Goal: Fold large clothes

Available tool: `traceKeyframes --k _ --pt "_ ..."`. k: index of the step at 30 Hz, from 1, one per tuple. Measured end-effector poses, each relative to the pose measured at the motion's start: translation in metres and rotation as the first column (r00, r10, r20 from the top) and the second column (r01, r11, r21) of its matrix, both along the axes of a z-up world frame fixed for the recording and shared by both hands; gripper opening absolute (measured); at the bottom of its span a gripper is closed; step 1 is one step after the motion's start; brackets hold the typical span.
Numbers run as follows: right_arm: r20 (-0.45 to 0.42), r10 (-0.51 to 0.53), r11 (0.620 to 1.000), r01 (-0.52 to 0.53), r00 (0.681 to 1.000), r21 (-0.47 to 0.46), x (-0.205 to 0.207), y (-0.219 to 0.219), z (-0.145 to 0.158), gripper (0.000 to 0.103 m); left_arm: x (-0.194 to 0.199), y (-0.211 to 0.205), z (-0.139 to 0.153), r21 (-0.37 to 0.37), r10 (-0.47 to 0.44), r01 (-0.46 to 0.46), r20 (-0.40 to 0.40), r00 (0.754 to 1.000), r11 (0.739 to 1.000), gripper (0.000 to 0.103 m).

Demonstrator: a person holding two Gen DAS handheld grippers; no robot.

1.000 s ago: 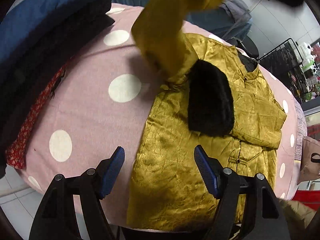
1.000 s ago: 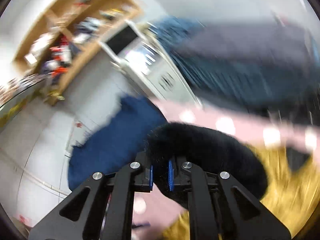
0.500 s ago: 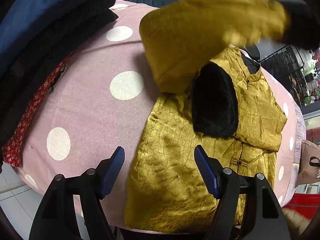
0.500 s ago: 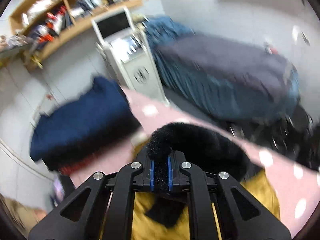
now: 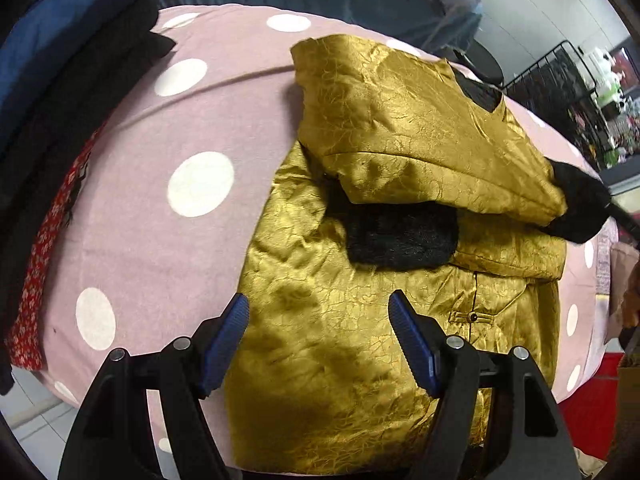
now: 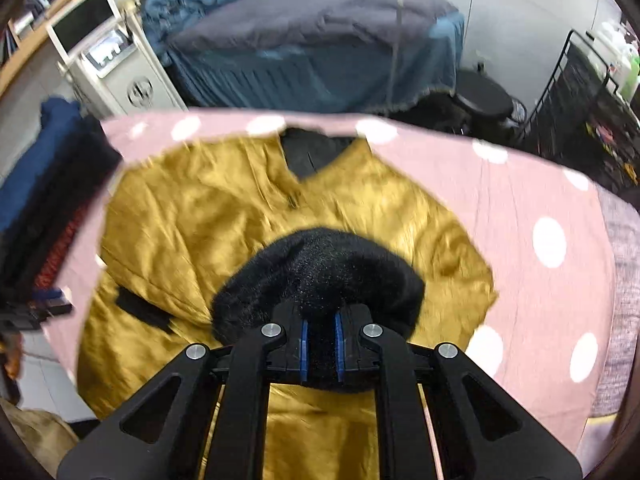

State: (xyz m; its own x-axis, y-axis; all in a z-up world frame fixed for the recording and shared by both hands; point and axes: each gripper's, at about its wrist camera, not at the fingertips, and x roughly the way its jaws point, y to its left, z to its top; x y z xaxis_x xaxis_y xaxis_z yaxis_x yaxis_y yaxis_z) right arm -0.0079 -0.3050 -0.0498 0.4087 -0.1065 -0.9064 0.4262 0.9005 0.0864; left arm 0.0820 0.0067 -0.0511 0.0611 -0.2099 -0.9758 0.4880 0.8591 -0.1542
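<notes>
Jacket [image 5: 360, 360], gold, black fur cuffs: flat mid-bed on pink dotted cover [image 5: 132, 208]. My right tongs [image 6: 320, 344] clenched on one fur cuff [image 6: 320, 276]; my left tongs [image 5: 320, 340] released above jacket's hem

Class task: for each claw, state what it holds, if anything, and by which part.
Right claw: shut on the black furry cuff of the shiny gold jacket's sleeve. Left claw: open above the jacket, holding nothing.
</notes>
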Motion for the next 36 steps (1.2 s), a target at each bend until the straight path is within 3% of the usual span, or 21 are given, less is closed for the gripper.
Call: traceKeyframes --k 2,3,4,6,10,14,17,20,23,26,29,36 --pt "-0.062 -0.019 1.000 0.018 0.998 -0.012 0.004 0.002 -0.025 0.014 0.001 -0.005 -0.003 0.011 -0.008 0.008 0.004 1.000 1.000 0.071" --pt "-0.089 -0.037 0.999 0.037 0.995 0.002 0.000 -0.001 -0.040 0.026 0.001 -0.006 -0.004 0.017 -0.008 0.008 0.006 1.000 1.000 0.073" --pt "-0.122 -0.062 0.998 0.064 0.991 0.010 -0.002 -0.002 -0.053 0.051 0.001 -0.007 -0.006 0.028 -0.009 0.009 0.011 1.000 1.000 0.074" --pt "-0.192 -0.134 0.991 0.135 0.972 -0.008 -0.003 -0.005 -0.069 0.073 0.003 -0.008 -0.008 0.044 -0.011 0.010 0.020 1.000 0.999 0.075" --pt "-0.169 -0.287 0.955 0.296 0.943 0.033 -0.024 -0.013 -0.059 0.073 0.011 -0.008 -0.005 0.066 -0.020 0.017 0.056 0.998 0.998 0.076" --pt "-0.119 -0.373 0.927 0.374 0.920 -0.013 -0.037 -0.013 -0.028 0.074 0.022 -0.025 0.006 0.086 -0.074 0.062 0.156 0.985 0.994 0.076" --pt "-0.083 -0.345 0.938 0.340 0.935 -0.061 -0.029 0.000 -0.013 0.074 0.026 -0.055 0.011 0.097 -0.163 0.145 0.205 0.965 0.985 0.076" --pt "-0.095 -0.241 0.967 0.230 0.966 -0.111 -0.007 0.019 -0.011 0.074 0.024 -0.092 0.009 0.124 -0.256 0.232 0.242 0.936 0.965 0.076" --pt "-0.162 -0.142 0.979 0.115 0.977 -0.167 0.014 0.038 -0.029 0.074 0.023 -0.124 -0.004 0.164 -0.333 0.300 0.244 0.911 0.940 0.076" --pt "-0.225 -0.111 0.985 0.077 0.968 -0.153 0.025 0.043 -0.057 0.074 0.025 -0.147 -0.029 0.214 -0.388 0.345 0.209 0.898 0.914 0.076" --pt "-0.294 -0.136 0.988 0.106 0.946 -0.115 0.027 0.030 -0.088 0.074 0.032 -0.156 -0.056 0.263 -0.413 0.363 0.167 0.895 0.894 0.080" --pt "-0.335 -0.181 0.982 0.186 0.925 -0.018 0.033 0.004 -0.119 0.078 0.049 -0.166 -0.094 0.321 -0.409 0.356 0.112 0.906 0.877 0.098"
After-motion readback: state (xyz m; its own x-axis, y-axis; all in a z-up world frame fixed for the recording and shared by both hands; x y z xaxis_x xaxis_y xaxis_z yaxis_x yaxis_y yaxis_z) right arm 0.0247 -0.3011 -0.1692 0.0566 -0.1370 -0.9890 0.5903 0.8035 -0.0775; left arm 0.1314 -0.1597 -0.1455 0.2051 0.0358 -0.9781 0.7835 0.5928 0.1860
